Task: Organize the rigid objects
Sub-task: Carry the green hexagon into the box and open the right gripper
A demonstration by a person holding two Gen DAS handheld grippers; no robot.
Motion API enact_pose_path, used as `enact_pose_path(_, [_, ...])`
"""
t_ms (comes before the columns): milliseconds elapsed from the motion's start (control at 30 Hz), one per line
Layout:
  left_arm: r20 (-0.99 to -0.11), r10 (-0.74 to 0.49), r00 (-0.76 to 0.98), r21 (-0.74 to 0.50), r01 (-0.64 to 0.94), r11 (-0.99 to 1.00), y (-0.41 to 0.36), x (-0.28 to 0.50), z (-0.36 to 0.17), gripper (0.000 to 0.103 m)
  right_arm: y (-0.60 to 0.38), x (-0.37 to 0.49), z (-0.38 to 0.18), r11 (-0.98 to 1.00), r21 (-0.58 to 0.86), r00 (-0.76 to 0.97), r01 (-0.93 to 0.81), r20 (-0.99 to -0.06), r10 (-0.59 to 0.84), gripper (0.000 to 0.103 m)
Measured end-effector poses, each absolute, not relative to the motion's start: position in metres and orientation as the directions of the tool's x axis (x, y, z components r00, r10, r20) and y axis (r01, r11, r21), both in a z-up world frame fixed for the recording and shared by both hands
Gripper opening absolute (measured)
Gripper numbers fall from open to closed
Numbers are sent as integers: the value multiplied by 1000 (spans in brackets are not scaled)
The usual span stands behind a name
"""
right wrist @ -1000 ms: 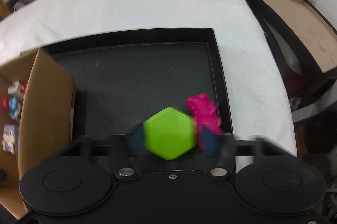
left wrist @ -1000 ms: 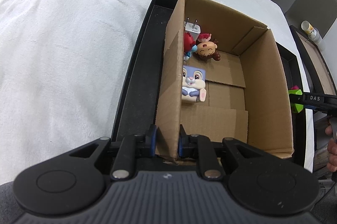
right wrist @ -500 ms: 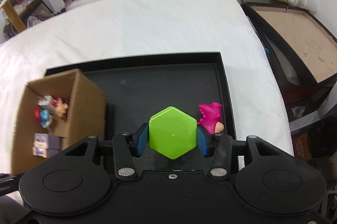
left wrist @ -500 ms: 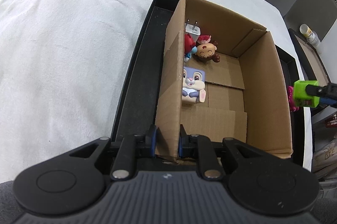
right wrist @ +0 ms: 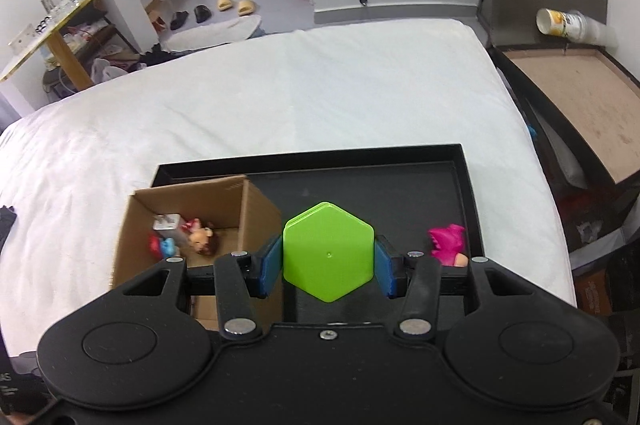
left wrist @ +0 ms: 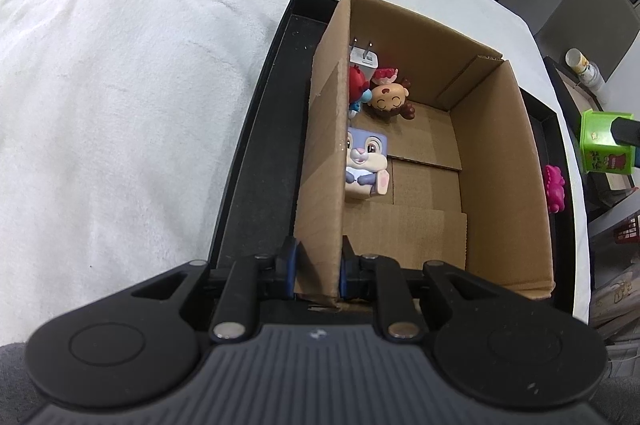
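A brown cardboard box stands in a black tray on a white cloth. Inside lie a bunny box, a brown-haired doll, a red and blue figure and a white charger. My left gripper is shut on the box's near left wall. My right gripper is shut on a green hexagonal box, held high above the tray right of the cardboard box; it also shows in the left wrist view. A pink toy lies in the tray.
The tray sits near the right edge of the white bed-like surface. A dark open case with a yellow-labelled bottle stands to the right. Shelves and slippers are on the floor behind.
My right gripper has risen with the green hexagonal box and moved back, so the cardboard box now shows in its view. The left gripper keeps its hold on the box wall.
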State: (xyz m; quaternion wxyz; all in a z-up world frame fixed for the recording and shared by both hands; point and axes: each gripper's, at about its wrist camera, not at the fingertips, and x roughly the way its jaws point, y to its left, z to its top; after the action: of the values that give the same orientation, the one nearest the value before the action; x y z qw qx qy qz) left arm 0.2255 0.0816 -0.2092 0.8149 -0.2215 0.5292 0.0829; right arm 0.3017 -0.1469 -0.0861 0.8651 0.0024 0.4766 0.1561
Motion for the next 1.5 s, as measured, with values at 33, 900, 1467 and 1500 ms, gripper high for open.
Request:
enact_pose_path(33, [-899,-100,427,-275,-371,887,82,225,-209,19,-145,301,-84,949,155,497,-273,-822,277,47])
enact_pose_path(900, [-885,-138,446,-310,-339,888,88,221,-211,20,-59,286,-79,911,184,454,-370,-819,350,47])
enact_pose_path(1467, [-883,-158,442,-326,-336,884,90,224,-213,20,-16,293,-120,902,174,375,-396,-866,331,47])
enact_pose_path(1500, [-883,-159,442,-329,-339,881,91,224,-213,20,-14,294,-123,902,164,373,-399,-870,323,47])
